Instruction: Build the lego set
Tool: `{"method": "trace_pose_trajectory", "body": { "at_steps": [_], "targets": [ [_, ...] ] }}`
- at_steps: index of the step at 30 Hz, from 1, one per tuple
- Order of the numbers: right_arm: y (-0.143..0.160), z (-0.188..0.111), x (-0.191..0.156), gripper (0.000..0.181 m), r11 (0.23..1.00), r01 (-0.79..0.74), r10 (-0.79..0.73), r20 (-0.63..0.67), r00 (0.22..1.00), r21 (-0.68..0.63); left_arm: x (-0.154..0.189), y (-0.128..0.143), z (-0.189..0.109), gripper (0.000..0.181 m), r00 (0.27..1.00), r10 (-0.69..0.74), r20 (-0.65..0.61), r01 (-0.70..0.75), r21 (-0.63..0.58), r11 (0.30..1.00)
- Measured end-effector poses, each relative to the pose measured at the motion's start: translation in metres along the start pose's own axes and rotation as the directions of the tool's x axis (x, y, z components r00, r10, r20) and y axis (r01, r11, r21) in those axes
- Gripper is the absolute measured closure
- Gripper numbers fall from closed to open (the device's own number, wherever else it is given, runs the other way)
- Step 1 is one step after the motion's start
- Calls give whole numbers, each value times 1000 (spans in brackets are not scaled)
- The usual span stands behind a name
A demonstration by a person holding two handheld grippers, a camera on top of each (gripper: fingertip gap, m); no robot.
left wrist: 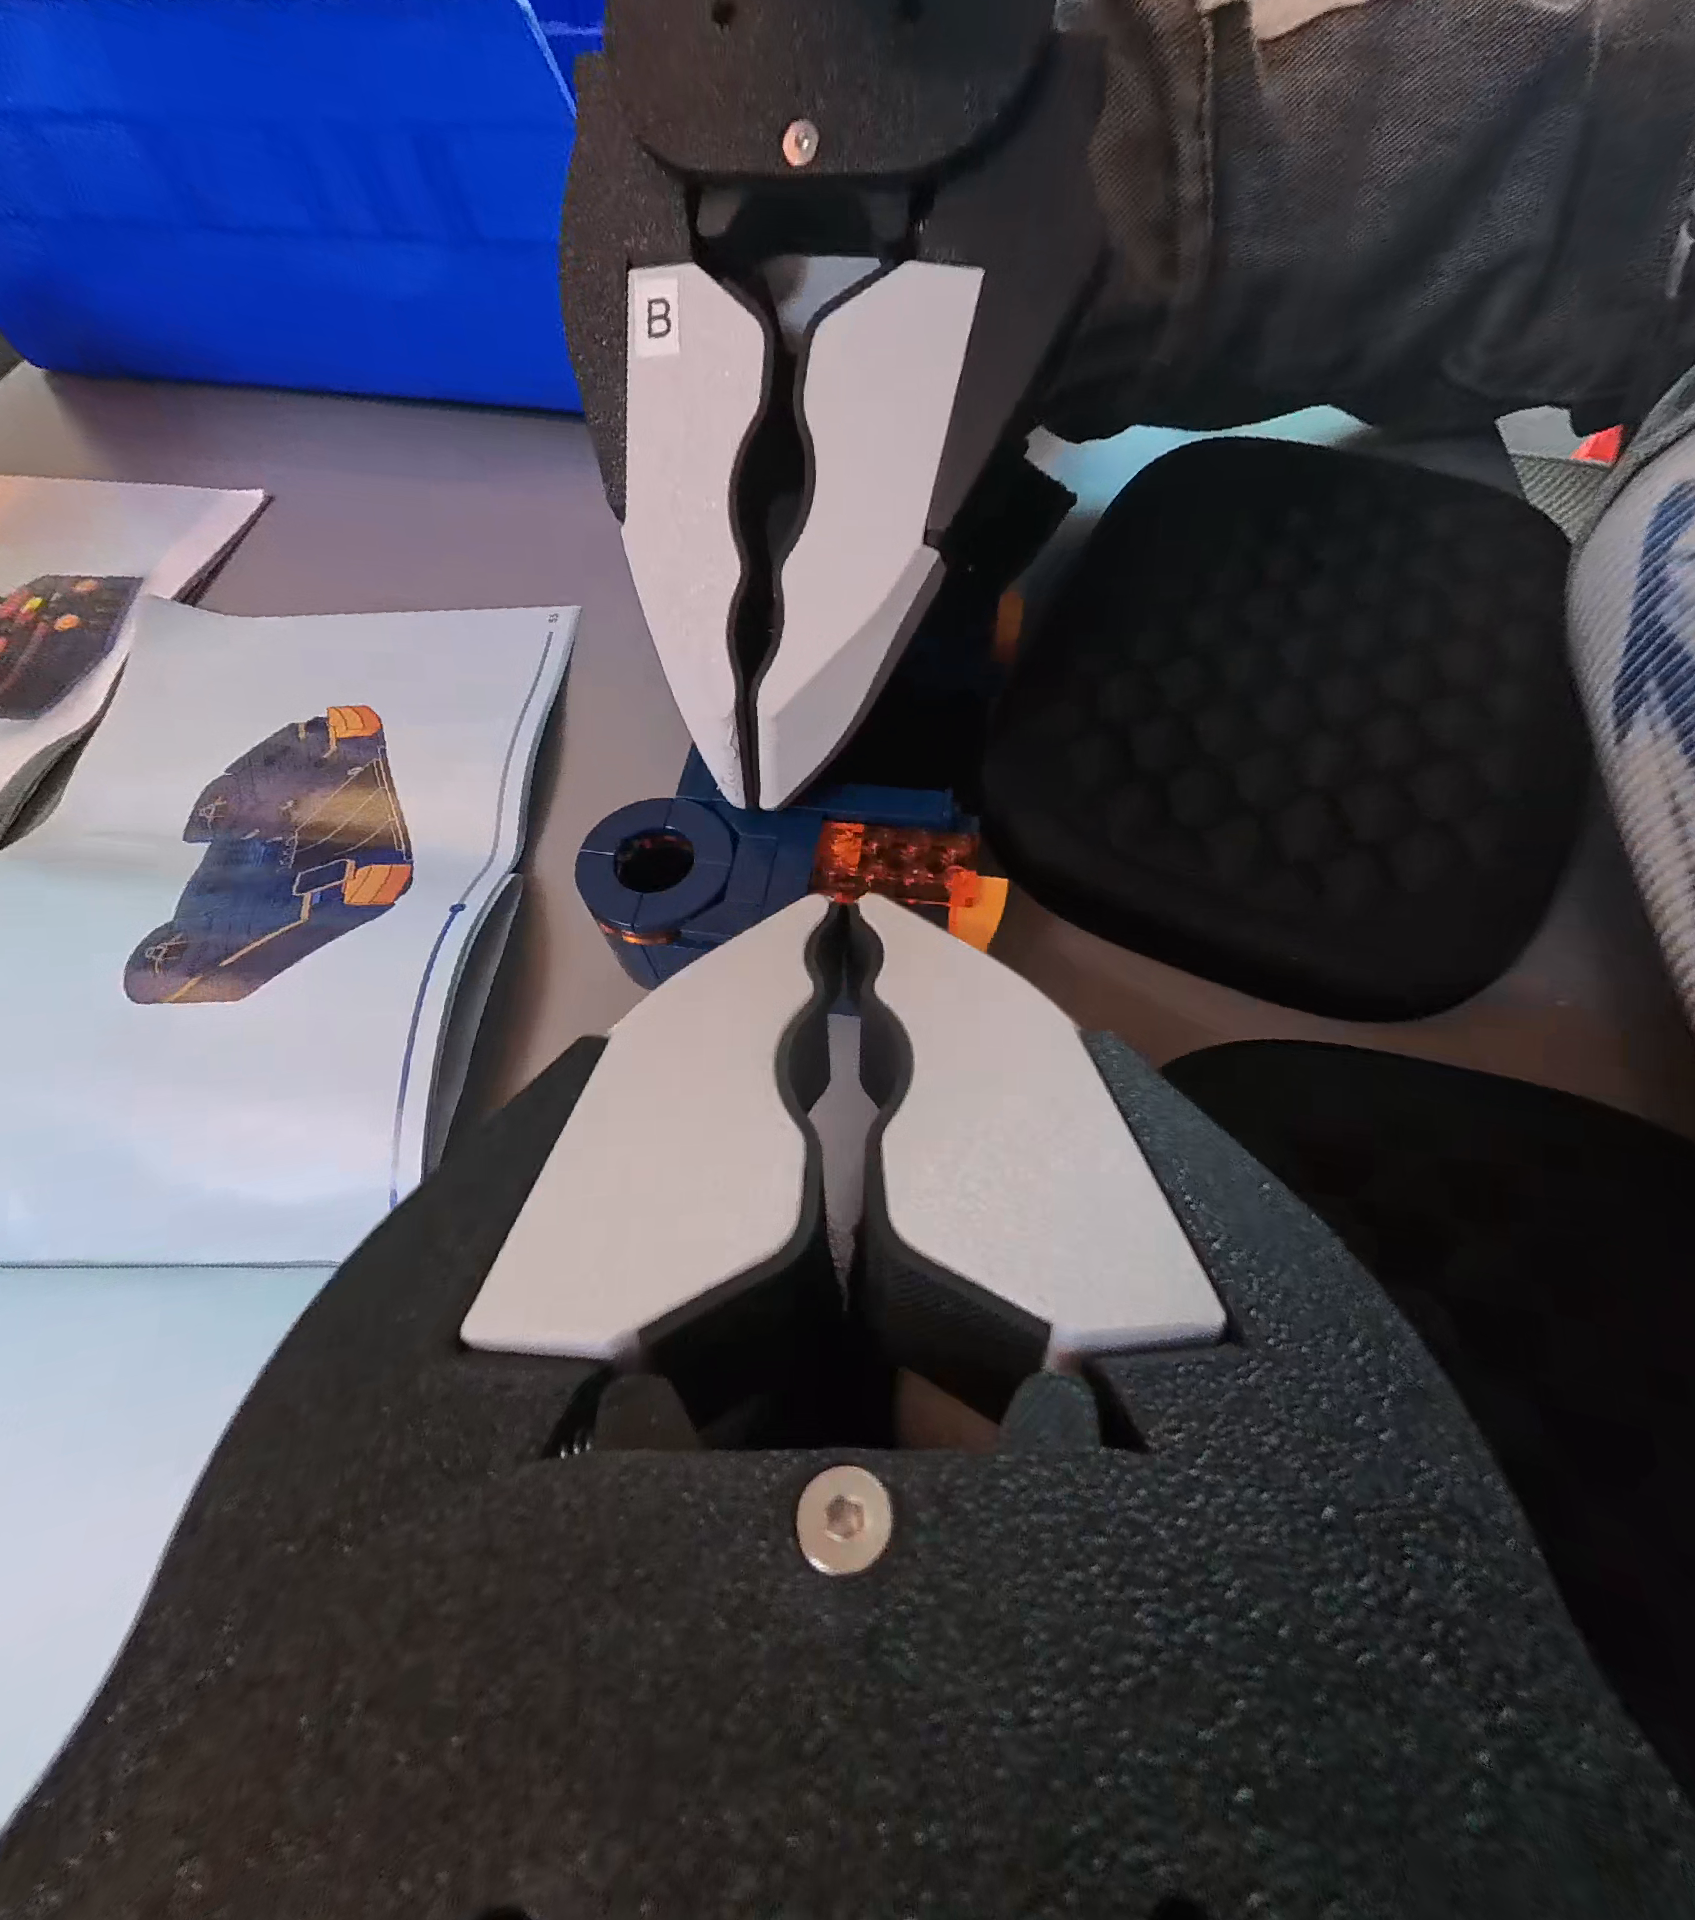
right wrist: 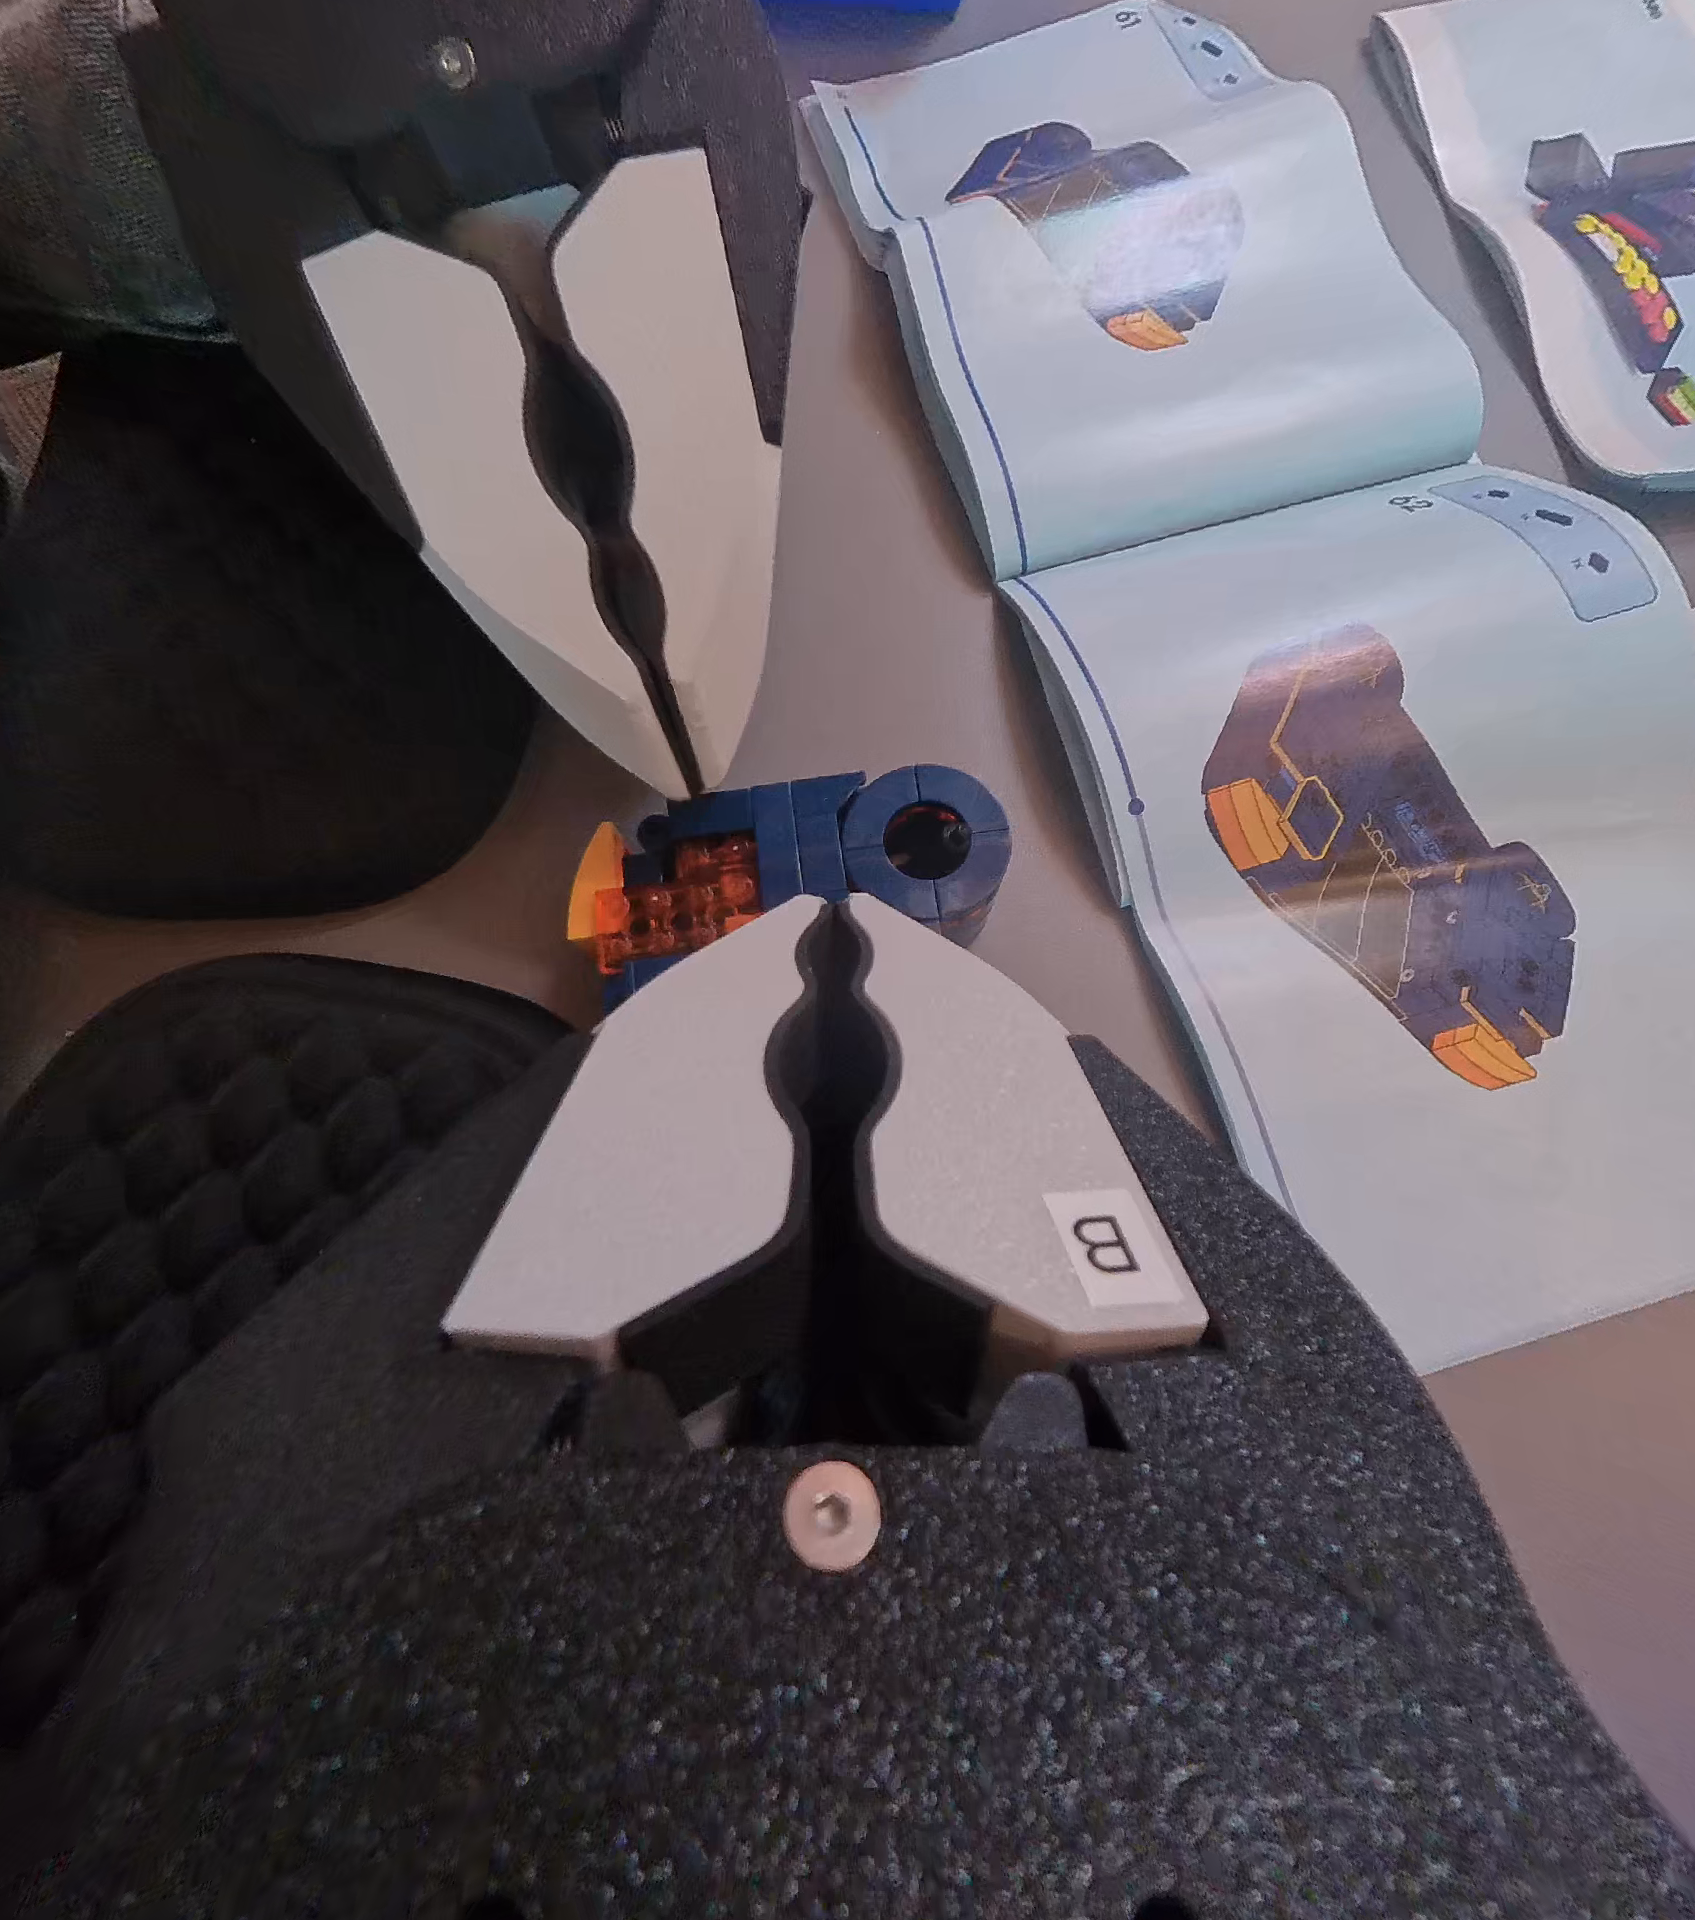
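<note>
Closed left gripper and right gripper press tip-first from opposite sides on a blue-and-orange lego model on the table beside the instruction booklet, apparently seating bricks; next calls for squeezing evenly.

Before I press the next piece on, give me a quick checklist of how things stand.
1. Left claw closed at the lego assembly: ok.
2. Right claw closed on its opposite side: ok.
3. Firm grip on the bricks by either claw: cannot tell, tips hide the contact.
4. Instruction booklet open and in view: ok.
5. Next piece in view: not ok, no loose brick shows.
6. Black pad clear of the assembly: ok.
</note>
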State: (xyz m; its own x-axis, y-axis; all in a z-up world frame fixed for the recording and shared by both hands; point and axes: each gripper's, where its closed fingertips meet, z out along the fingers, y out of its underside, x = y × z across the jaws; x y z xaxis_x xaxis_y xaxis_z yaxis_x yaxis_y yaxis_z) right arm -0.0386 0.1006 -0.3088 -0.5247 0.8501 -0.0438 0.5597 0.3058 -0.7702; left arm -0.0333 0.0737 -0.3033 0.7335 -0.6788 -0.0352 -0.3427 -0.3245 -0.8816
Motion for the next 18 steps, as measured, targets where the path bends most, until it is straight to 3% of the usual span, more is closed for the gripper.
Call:
{"method": "trace_pose_trajectory", "body": {
  "at_steps": [18],
  "targets": [
    [-1,2,1,181,1000,-2,2,2,1000,4,-3,4,3,181,989,-145,-32,144,-32,989]
  ]
}}
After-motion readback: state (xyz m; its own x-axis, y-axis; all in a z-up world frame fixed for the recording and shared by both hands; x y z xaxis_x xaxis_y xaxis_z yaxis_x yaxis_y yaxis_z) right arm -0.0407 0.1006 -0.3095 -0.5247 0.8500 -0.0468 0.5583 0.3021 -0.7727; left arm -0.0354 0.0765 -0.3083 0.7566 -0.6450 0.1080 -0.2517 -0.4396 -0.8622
